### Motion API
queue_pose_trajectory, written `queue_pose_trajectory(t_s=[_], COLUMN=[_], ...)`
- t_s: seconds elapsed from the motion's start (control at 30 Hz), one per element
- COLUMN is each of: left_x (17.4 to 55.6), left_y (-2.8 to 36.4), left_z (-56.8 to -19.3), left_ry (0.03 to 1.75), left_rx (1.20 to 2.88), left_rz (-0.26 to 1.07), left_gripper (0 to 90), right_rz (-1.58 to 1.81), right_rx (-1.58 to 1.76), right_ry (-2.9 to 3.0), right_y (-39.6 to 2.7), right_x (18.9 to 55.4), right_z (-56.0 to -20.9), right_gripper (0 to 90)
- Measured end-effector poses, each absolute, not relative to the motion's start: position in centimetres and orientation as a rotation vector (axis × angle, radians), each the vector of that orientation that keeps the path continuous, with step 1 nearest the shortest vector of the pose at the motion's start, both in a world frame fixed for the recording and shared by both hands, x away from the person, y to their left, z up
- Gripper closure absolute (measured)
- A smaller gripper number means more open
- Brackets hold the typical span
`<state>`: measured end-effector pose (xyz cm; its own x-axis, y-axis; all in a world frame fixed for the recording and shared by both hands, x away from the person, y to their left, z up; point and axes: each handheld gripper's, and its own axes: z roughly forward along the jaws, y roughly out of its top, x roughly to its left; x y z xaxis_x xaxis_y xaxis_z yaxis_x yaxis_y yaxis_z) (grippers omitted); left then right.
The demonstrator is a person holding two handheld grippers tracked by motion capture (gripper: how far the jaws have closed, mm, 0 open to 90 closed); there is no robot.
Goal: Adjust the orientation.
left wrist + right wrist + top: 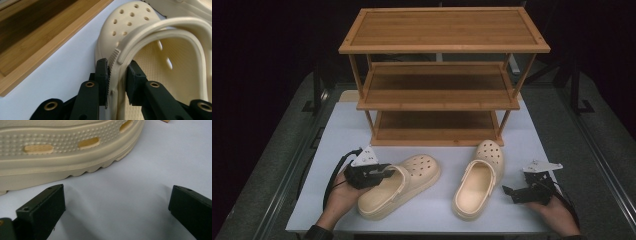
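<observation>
- The left tongs [117,75] are straddling the side wall of the left clog [399,184] where the heel strap joins it: one jaw is pressing the outside of the wall, while the inner jaw is sitting just beside it with a sliver of gap showing, so the grip is looking nearly but not fully closed.
- The right tongs [117,207] are standing wide open with nothing between the jaws, resting low over the bare worktop [140,170] just beside the sole of the right clog [477,182].
- Both clogs are lying on the white worktop in front of the bottom tier of the wooden rack [439,75], toes pointing toward it, a little apart from each other.
- The step in hand is looking like the pick-up of the left clog, probably for shelving.
- Next, the jaws are needing to pinch the wall firmly before any lift, since soft foam could slip or flex out.
- The left hand [343,192] is reaching in from the clog's outer side, tongs pointing level across the rim.
- The right hand [557,212] is lying low near the worktop's front edge, tongs aiming at the right clog's side.
</observation>
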<state>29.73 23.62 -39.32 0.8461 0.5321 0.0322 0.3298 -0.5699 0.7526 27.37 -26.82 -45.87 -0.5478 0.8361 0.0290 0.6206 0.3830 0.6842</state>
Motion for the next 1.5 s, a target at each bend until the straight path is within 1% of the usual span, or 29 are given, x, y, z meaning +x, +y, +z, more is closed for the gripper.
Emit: queue_pose_trajectory(t_s=[0.2, 0.33, 0.6, 0.77, 0.97, 1.1, 1.13, 1.17, 1.2, 1.23, 1.27, 1.3, 1.4, 1.5], left_x=[29.9, 30.1, 30.2, 30.5, 30.3, 30.2, 30.3, 30.3, 30.3, 30.2, 30.2, 30.1, 29.6, 28.9], left_y=[24.6, 26.2, 29.5, 30.7, 30.6, 30.7, 30.8, 30.9, 31.0, 31.2, 31.2, 31.3, 31.8, 32.6], left_z=[-39.1, -38.7, -38.6, -39.2, -39.4, -39.5, -39.5, -39.5, -39.5, -39.4, -39.4, -39.4, -39.0, -38.6], left_ry=[0.676, 0.73, 0.859, 0.918, 0.92, 0.925, 0.927, 0.931, 0.934, 0.931, 0.931, 0.922, 0.916, 0.907], left_rx=[2.228, 2.2, 2.146, 2.134, 2.118, 2.102, 2.096, 2.086, 2.078, 2.062, 2.062, 2.056, 2.048, 2.029], left_rz=[0.38, 0.396, 0.473, 0.485, 0.462, 0.436, 0.426, 0.418, 0.399, 0.394, 0.394, 0.392, 0.387, 0.389], left_gripper=[75.5, 75.6, 75.5, 75.5, 73.8, 70.3, 68.0, 68.0, 65.2, 57.6, 55.5, 55.5, 50.0, 47.7], right_rz=[0.942, 0.942, 0.942, 0.942, 0.943, 0.943, 0.943, 0.943, 0.943, 0.943, 0.943, 0.943, 0.943, 0.941], right_rx=[1.274, 1.274, 1.275, 1.274, 1.273, 1.274, 1.273, 1.273, 1.273, 1.274, 1.274, 1.273, 1.274, 1.273], right_ry=[2.325, 2.325, 2.326, 2.326, 2.325, 2.325, 2.325, 2.325, 2.325, 2.325, 2.325, 2.325, 2.325, 2.327], right_y=[-26.8, -26.8, -26.8, -26.8, -26.8, -26.8, -26.8, -26.8, -26.8, -26.8, -26.8, -26.8, -26.8, -26.8], right_x=[27.4, 27.4, 27.4, 27.4, 27.4, 27.4, 27.4, 27.4, 27.4, 27.4, 27.4, 27.4, 27.4, 27.4], right_z=[-45.9, -45.9, -45.9, -45.9, -45.9, -45.9, -45.9, -45.9, -45.9, -45.9, -45.9, -45.9, -45.9, -45.9], right_gripper=[0.4, 0.4, 0.4, 0.4, 0.4, 0.4, 0.4, 0.4, 0.4, 0.4, 0.4, 0.4, 0.4, 0.5])
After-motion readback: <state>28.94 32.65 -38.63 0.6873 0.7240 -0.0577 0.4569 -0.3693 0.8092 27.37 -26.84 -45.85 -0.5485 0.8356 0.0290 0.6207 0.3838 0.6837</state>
